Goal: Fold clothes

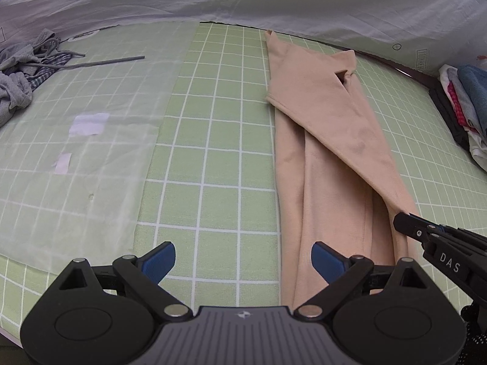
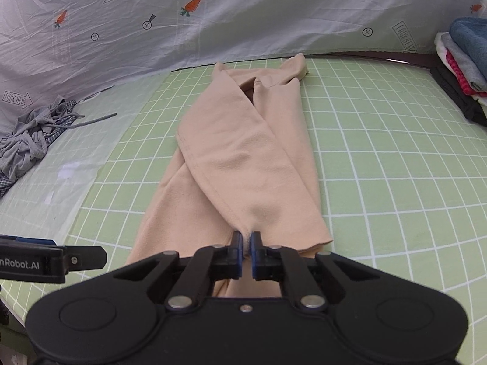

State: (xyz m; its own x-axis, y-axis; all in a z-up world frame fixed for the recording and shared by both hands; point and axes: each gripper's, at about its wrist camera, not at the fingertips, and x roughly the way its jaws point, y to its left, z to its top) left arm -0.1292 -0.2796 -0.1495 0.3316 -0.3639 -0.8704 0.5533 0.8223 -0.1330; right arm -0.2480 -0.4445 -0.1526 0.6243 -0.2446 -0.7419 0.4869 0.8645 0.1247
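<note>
A beige garment (image 1: 328, 140) lies lengthwise on the green grid mat (image 1: 213, 152), folded into a long strip with one flap crossing it diagonally. In the right wrist view the beige garment (image 2: 243, 158) runs away from me, and my right gripper (image 2: 247, 240) is shut on its near edge, where the flap ends. The right gripper (image 1: 401, 220) also shows in the left wrist view at the garment's near right side. My left gripper (image 1: 243, 257) is open just above the mat, its right pad over the garment's left edge, holding nothing. It appears as the left gripper (image 2: 100, 257) at the lower left.
A crumpled grey and checked pile of clothes (image 1: 21, 73) lies at the far left with a drawstring trailing out. A stack of folded clothes (image 1: 465, 103) stands at the right edge. A white printed sheet (image 2: 213, 15) hangs behind the mat. Translucent film (image 1: 76, 140) covers the mat's left part.
</note>
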